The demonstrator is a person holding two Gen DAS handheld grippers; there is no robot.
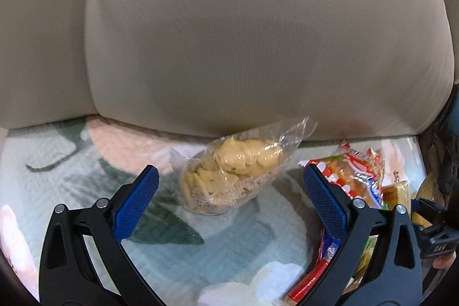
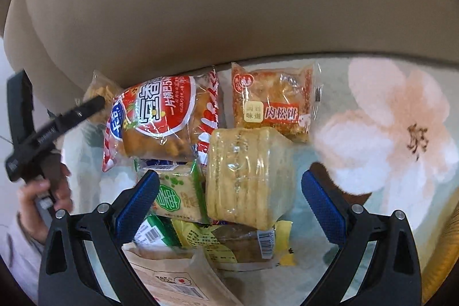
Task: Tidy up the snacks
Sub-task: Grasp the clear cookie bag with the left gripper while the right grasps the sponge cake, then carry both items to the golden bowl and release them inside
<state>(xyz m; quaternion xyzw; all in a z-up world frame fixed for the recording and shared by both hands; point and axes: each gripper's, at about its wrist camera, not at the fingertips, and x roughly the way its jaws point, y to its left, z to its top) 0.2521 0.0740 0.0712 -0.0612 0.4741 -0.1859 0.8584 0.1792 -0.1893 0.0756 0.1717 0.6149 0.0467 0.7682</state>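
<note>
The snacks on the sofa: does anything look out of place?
Yes. The clear bag of pale biscuits lies alone by the sofa back, apart from the pile around the red packet. Nothing looks spilled.

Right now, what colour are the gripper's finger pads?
Blue, with a fine grid texture; the left gripper's pads show best in the left wrist view.
</note>
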